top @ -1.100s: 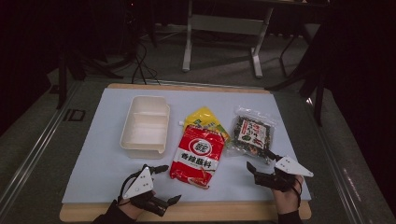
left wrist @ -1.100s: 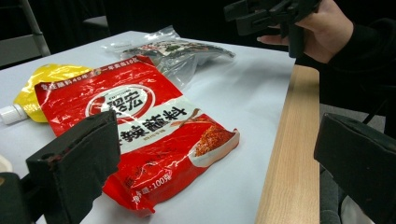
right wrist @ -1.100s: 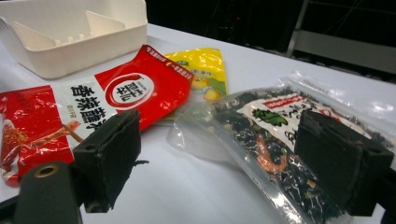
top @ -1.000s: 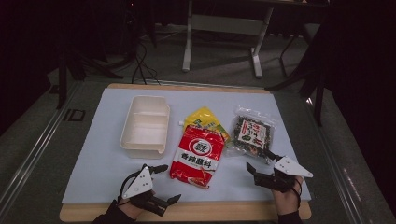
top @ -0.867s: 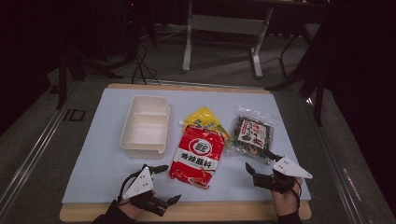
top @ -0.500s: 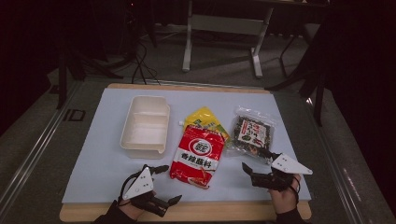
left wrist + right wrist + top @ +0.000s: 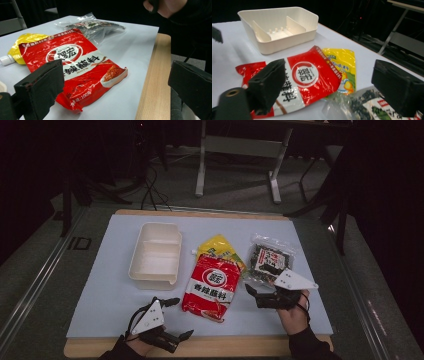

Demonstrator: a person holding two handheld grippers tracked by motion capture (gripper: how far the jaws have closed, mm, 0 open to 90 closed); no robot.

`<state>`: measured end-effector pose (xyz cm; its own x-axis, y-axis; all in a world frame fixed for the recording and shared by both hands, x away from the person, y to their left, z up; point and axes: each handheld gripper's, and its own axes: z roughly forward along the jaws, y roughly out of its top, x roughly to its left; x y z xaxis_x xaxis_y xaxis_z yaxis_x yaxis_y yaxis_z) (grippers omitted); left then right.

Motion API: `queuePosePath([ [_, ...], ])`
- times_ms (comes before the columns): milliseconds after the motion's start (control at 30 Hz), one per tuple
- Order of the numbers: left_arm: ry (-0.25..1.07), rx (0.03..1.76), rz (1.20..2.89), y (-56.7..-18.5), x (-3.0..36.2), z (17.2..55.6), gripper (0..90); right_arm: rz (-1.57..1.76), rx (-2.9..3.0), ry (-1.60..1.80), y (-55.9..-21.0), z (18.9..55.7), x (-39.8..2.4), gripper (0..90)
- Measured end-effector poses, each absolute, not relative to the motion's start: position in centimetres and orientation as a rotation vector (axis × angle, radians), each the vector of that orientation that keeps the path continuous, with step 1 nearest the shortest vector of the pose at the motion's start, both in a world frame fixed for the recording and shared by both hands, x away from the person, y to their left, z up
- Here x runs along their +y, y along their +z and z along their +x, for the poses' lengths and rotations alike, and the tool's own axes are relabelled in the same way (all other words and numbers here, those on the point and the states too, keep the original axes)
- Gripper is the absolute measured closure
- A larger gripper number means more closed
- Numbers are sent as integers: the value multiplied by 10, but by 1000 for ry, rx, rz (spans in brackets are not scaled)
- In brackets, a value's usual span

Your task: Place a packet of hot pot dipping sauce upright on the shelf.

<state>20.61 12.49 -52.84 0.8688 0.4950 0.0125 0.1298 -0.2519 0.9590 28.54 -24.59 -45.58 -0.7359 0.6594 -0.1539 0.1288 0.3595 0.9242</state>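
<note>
Both jaws spread: right gripper [image 7: 255,296] seemingly just clear of the red packet [image 7: 211,285]; left gripper [image 7: 176,319] near the table edge [image 7: 240,346].

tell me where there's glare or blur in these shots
High view: dim, dark surroundings, only the white mat lit. Left gripper view: glare streaks on the red pouch, near jaws soft. Right gripper view: jaws blurred, seaweed bag out of focus, tray fairly sharp.

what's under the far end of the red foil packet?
The red foil packet overlaps a yellow spouted pouch; the pouch's upper half and white cap stick out beyond it. The pouch's lower part is covered, so anything else beneath can't be seen.
</note>
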Motion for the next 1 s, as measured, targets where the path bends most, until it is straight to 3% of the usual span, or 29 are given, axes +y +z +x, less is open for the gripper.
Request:
queuePosePath([
  [400,368,504,1824,-529,125,206,13,805,2239,1353,-440,333,-226,101],
  [1000,358,505,1839,-530,123,207,6,941,2410,1265,-467,384,-204,229],
])
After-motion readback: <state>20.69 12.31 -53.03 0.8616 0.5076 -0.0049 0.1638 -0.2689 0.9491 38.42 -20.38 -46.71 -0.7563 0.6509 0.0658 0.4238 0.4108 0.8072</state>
